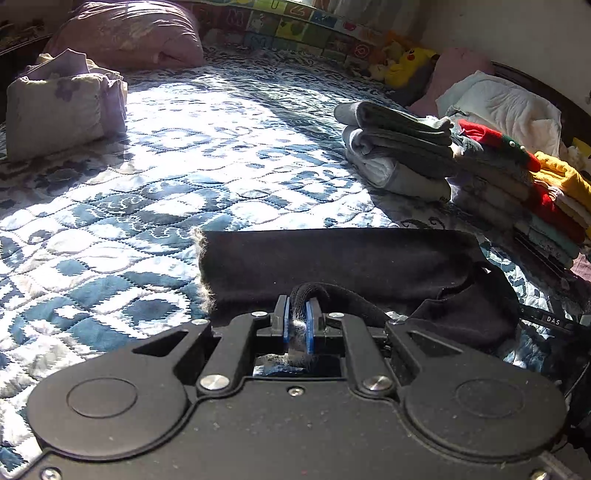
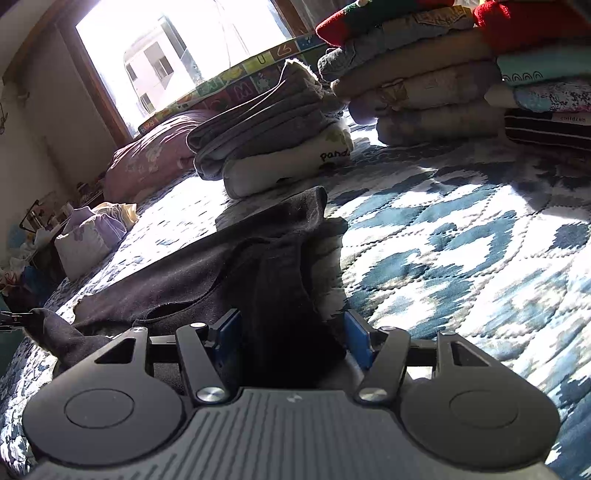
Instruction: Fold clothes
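Observation:
A black garment [image 1: 340, 258] with a fuzzy grey lining lies partly folded on the blue and white quilt [image 1: 147, 184]. My left gripper [image 1: 297, 314] is shut on a bunched edge of it, the fabric pinched between the blue pads [image 1: 309, 325]. In the right wrist view the same black garment [image 2: 229, 266] stretches ahead, and my right gripper [image 2: 291, 325] stands open with a thick fold of the cloth lying between its spread blue pads [image 2: 357, 334]. Whether the pads touch the cloth I cannot tell.
A stack of folded grey and white clothes [image 1: 399, 155] sits to the right, beside a taller pile of colourful folded clothes [image 1: 535, 192]. A folded lilac bundle [image 1: 62, 110] and a pink pillow [image 1: 129, 33] lie at the far left. A window [image 2: 177, 55] lights the bed.

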Action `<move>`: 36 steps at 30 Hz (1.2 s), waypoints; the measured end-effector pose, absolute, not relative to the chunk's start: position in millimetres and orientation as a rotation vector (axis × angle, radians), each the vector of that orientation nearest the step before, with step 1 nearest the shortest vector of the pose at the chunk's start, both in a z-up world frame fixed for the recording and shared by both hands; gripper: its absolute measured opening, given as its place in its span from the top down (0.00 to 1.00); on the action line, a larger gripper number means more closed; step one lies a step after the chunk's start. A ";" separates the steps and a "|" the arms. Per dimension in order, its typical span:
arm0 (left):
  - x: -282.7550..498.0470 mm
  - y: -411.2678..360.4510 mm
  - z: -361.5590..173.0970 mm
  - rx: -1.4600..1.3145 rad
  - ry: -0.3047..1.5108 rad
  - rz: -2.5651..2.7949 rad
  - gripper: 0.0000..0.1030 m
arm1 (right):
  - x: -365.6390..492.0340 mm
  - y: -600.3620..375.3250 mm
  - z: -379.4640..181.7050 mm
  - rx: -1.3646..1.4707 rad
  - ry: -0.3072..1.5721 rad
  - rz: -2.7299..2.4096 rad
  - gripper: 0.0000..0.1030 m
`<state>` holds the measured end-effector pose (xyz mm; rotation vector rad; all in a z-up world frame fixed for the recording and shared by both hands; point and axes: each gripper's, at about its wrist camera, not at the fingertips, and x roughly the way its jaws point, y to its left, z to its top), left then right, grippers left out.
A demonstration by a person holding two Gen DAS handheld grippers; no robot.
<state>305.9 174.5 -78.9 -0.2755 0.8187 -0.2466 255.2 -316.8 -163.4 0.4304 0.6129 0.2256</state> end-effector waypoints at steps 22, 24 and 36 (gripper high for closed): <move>263.0 228.7 -151.1 -0.923 0.666 -0.082 0.56 | 262.6 -312.5 -164.8 0.404 0.614 0.205 0.42; 265.8 220.8 -150.9 -0.919 0.693 -0.059 0.92 | 262.2 -311.9 -164.7 0.403 0.613 0.204 0.42; 182.1 216.6 -82.1 -0.879 0.570 -0.079 0.97 | 261.9 -322.1 -165.1 0.462 0.620 0.225 0.42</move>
